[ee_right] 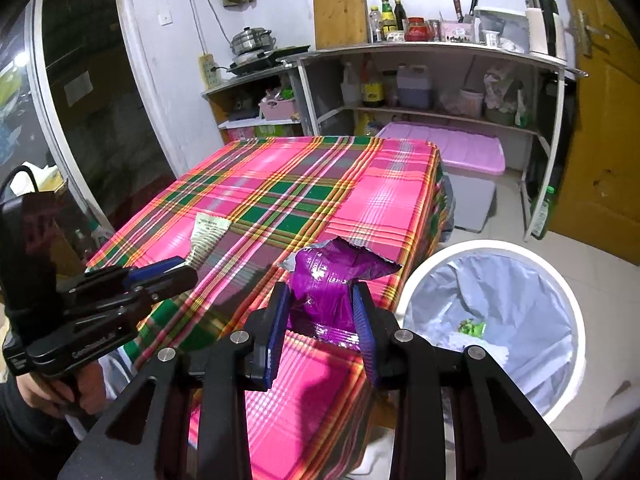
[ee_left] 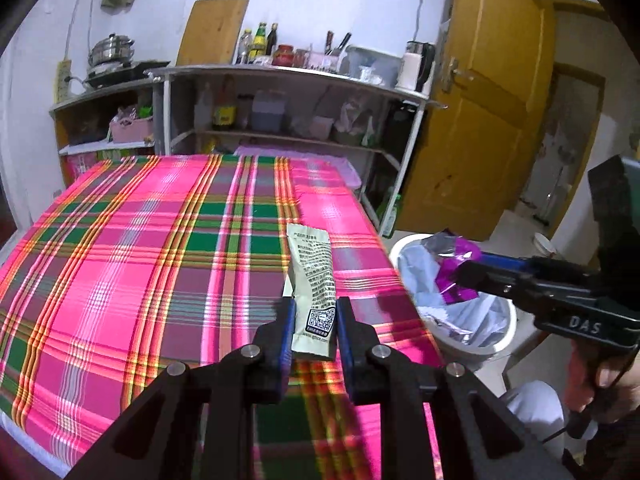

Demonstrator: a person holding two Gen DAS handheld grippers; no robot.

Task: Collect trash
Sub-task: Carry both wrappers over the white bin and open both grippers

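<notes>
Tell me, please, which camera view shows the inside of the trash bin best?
The right wrist view: the trash bin lies open with its liner and some trash visible. In the left wrist view the right gripper and purple wrapper cover much of it.

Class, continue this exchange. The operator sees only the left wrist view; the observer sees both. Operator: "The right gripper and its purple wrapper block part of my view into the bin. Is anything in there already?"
Observer: Yes. A small green scrap lies low in the pale liner of the bin.
Operator: How is the purple wrapper gripped?
Observer: The right gripper presses its pads on both sides of the purple wrapper. The torn silver edge points away from the gripper.
Operator: What stands left of the table?
Observer: A dark glass pane in a white frame.
</notes>
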